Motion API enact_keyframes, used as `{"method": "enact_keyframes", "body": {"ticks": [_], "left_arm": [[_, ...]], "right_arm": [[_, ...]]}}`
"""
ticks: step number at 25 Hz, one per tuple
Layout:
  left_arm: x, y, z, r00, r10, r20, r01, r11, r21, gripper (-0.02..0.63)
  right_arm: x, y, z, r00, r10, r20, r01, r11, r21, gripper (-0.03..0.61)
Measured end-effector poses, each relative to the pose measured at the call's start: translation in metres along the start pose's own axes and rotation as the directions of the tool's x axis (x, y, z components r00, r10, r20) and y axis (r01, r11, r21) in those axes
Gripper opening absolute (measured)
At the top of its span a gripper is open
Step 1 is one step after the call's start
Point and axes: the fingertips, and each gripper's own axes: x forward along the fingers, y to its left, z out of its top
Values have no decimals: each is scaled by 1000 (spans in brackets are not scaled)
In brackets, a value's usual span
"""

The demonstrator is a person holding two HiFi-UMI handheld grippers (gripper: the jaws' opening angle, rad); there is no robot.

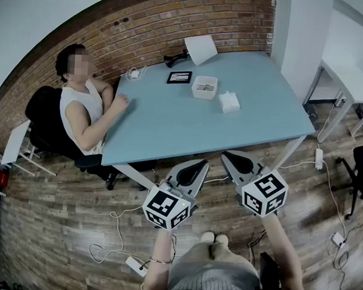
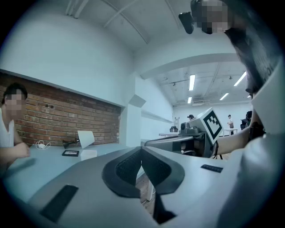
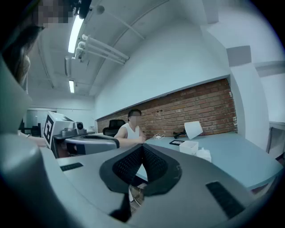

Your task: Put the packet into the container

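Observation:
A small white container stands on the far part of the light blue table, and a white packet lies just to its right. The right gripper view shows the container and the packet side by side, well ahead. Both grippers hover below the table's near edge, over the wooden floor. My left gripper is shut with nothing in it; in its own view the pads meet. My right gripper is shut and empty too.
A person sits at the table's left side with a hand on it. A black tablet, a white sheet and a coiled cable lie at the back. A white pillar stands at right; cables cross the floor.

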Motion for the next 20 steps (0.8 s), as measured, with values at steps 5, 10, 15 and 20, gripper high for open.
{"method": "enact_keyframes", "body": {"ticks": [5,10,15,20], "left_arm": [[-8,-6,2,1000,6,-2,-6,1000,-2,9],[-15,-4,1,1000,11,-5,-11,1000,4,9],[-12,-4,1,1000,13,-5,-13,1000,3,9],[-7,-7,0,1000,16,-1,-16,1000,6,9]], "right_arm": [[-5,8,2,1000,2,2,-1,1000,-3,12],[-4,11,5,1000,0,11,0,1000,-9,12],[-6,7,4,1000,-5,8,5,1000,-10,12],[-9,3,2,1000,2,4,-2,1000,-26,12]]}}
